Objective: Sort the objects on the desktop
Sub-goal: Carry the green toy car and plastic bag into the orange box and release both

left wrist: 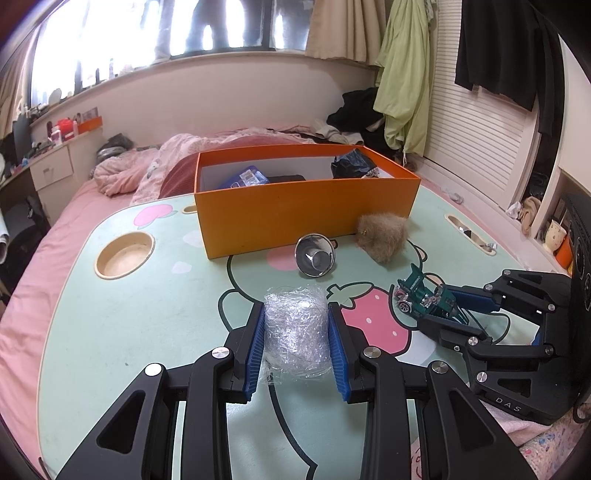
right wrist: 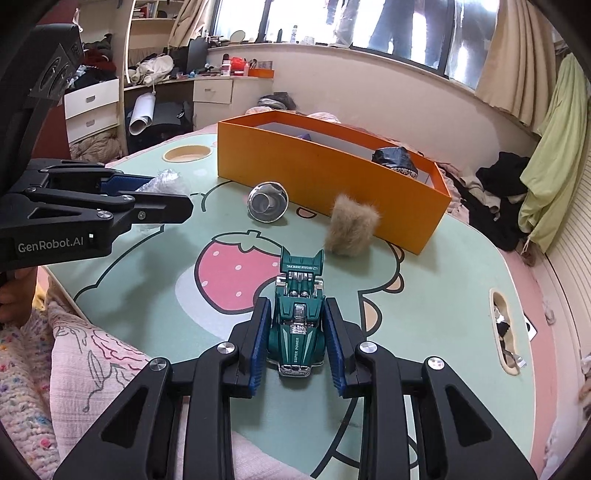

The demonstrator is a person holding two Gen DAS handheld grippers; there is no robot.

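Left hand-held gripper (left wrist: 296, 325) clamps plastic wad (left wrist: 297, 332); right hand-held gripper (right wrist: 297, 328) clamps toy car (right wrist: 297, 325), wheels hidden.

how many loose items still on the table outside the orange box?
4: plastic wrap ball in left gripper, toy car in right gripper, metal funnel and fur tuft beside the box.

Bright daylight from blown-out window (left wrist: 155, 29), soft shadows, sharp centre, strong fisheye bending at dark edges
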